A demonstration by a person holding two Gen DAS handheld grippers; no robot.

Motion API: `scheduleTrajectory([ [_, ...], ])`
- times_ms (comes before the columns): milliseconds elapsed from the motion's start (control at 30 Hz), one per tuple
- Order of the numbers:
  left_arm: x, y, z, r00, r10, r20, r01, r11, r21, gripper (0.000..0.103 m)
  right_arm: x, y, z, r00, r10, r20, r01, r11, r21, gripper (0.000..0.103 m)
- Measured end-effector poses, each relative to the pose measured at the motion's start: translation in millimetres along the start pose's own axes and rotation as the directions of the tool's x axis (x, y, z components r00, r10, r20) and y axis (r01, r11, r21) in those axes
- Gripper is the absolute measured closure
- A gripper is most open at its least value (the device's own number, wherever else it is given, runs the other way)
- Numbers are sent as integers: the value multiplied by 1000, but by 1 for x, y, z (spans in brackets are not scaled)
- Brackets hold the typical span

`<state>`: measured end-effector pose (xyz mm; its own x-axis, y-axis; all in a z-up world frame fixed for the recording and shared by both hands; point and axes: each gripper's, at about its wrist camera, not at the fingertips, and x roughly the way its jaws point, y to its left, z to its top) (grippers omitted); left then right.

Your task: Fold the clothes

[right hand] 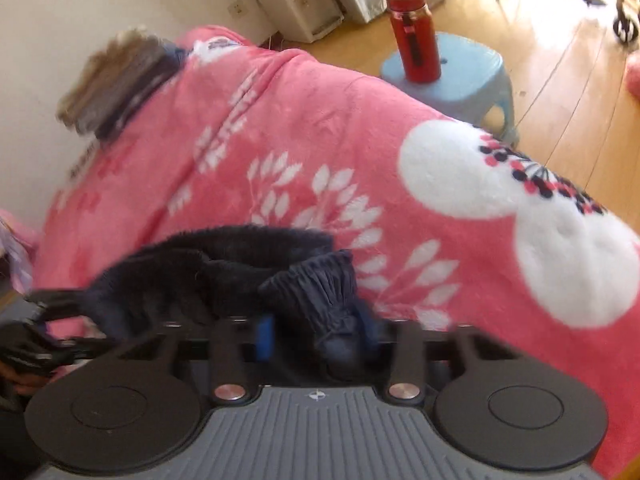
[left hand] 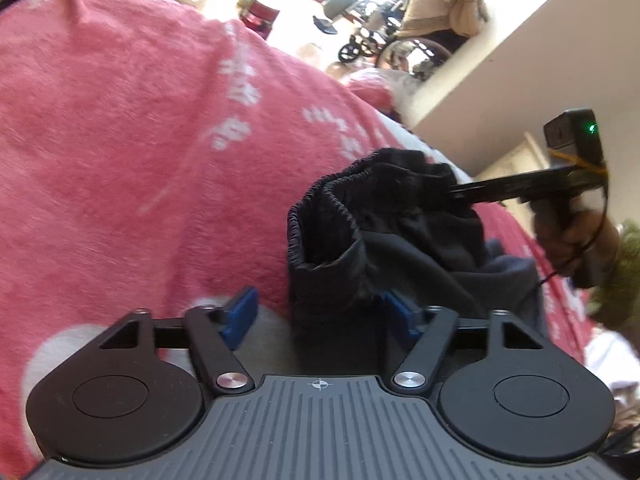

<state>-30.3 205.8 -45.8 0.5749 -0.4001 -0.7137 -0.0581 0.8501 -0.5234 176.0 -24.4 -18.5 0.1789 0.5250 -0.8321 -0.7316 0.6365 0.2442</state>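
Where pink blanket [left hand: 120, 140] covers bed: dark trousers [left hand: 400, 232] bunched on top, elastic waistband raised. Left gripper [left hand: 318, 320]: fingers spread, blue pads [left hand: 240, 316] apart, cloth lying between, not clamped. Right gripper [right hand: 316, 332]: blurred, cloth between fingers, grip cannot tell; from left view its tips sit in waistband. Red bottle [right hand: 414, 36] on blue stool [right hand: 472, 80] beside bed

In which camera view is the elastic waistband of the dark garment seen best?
The left wrist view. There the gathered waistband is sharp and forms an open loop above the pink blanket, with the right gripper pinching it. The right wrist view shows only a blurred bunch of the waistband.
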Motion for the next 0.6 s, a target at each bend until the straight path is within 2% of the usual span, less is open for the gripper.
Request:
scheduleTrajectory([
  [100,1,0,-1,1000,13,5,-13,1000,-13,26,-3,49,-12,990,-112,89,128,971,-203,73],
  [167,0,1,-1,1000,18,5,-18,1000,-22,26,-3,84,-25,976,-167,137,205,914,-351,70],
  [233,-1,3,-3,999,37,10,-37,999,-22,26,-3,116,-45,971,-189,146,237,829,-506,53],
  [267,-1,3,-3,999,51,15,-51,999,-19,26,-5,123,-52,974,-178,142,227,804,-549,50],
  [300,-2,4,-4,998,66,20,-66,998,-15,27,-10,126,-56,977,-161,137,211,795,-568,48],
  [367,-2,4,-4,996,88,33,-88,996,-2,33,-24,120,-53,988,-112,105,151,834,-531,46],
  [433,-1,6,-3,993,112,27,-112,994,-1,48,-40,102,-43,998,-16,66,43,899,-436,43],
  [467,-1,8,-2,993,119,24,-119,993,-9,51,-48,91,-38,998,36,50,-14,925,-380,42],
  [533,-2,14,-1,992,125,19,-125,992,-31,60,-61,68,-28,992,117,53,-99,958,-269,41],
  [600,-3,16,0,991,132,19,-132,991,-34,64,-72,44,-19,981,173,83,-157,973,-166,41],
])
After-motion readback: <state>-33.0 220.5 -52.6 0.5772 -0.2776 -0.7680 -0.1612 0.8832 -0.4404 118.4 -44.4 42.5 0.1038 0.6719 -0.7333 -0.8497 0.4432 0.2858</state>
